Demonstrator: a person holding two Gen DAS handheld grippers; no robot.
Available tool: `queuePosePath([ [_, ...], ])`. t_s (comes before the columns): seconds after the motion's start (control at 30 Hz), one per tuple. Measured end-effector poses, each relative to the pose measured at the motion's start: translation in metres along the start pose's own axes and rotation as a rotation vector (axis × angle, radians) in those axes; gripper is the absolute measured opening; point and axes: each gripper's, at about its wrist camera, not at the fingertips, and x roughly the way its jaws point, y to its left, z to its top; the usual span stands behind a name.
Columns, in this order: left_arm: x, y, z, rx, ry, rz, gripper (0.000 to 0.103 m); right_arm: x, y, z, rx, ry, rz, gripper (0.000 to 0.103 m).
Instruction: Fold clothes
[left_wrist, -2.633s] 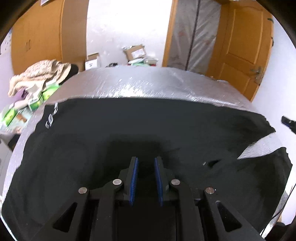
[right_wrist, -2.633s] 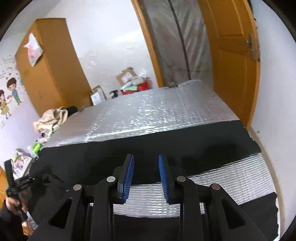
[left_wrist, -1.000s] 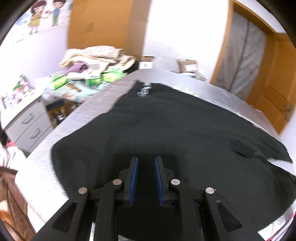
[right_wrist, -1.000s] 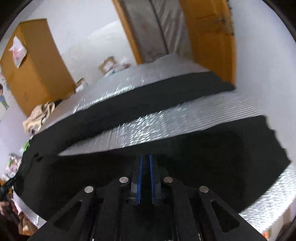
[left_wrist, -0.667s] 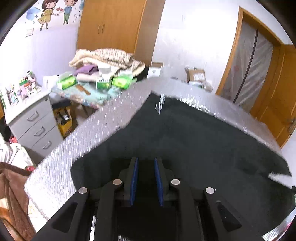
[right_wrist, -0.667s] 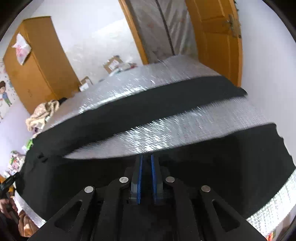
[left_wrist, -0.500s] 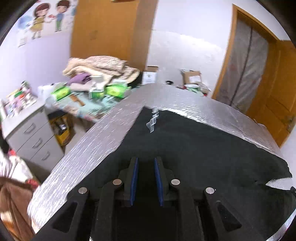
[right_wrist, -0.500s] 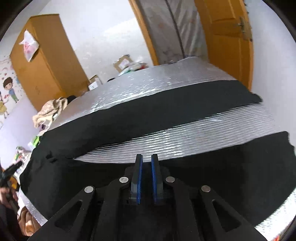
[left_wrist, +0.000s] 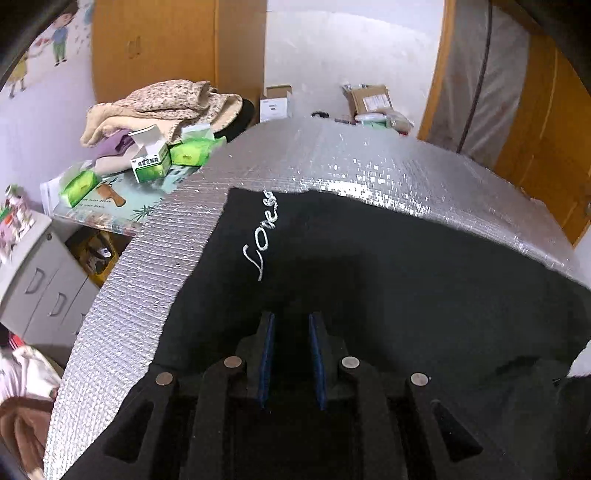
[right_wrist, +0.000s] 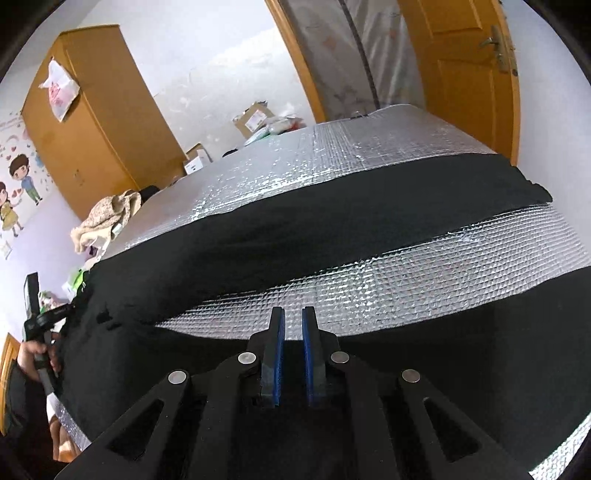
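Black trousers lie spread on a silver foil-covered surface, with white lettering near the waist edge. My left gripper hovers over the waist end, open, with only dark cloth showing below the gap. In the right wrist view the two legs run side by side with a strip of foil between them. My right gripper is over the near leg's edge, its pads a narrow gap apart and nothing visibly pinched. A hand holds the left gripper at the far left.
A pile of blankets and green boxes sit on a side table to the left, beside a white drawer cabinet. Cardboard boxes stand behind the surface. A wooden wardrobe and an orange door frame the room.
My left gripper has travelled along the waist, and the lettering now lies closer ahead. The right pads have parted slightly from almost shut, and that gripper has drawn back to the foil strip.
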Motion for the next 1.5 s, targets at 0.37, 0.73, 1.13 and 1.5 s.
queuePosePath([
  [0.37,-0.037,0.017,-0.01,0.011,-0.064,-0.03,0.019,0.007,0.02,0.006,-0.05,0.003,0.058,0.011],
  [0.73,-0.062,0.079,-0.082,-0.143,-0.026,0.034,0.019,0.01,0.033,0.0,-0.072,0.027,0.108,0.011],
  [1.13,-0.099,0.032,-0.088,-0.073,-0.127,-0.113,0.019,0.011,0.044,-0.006,-0.124,0.049,0.149,0.011],
  [1.5,-0.081,-0.063,-0.091,0.083,-0.092,-0.285,0.019,0.027,0.082,-0.033,-0.278,0.081,0.112,0.016],
])
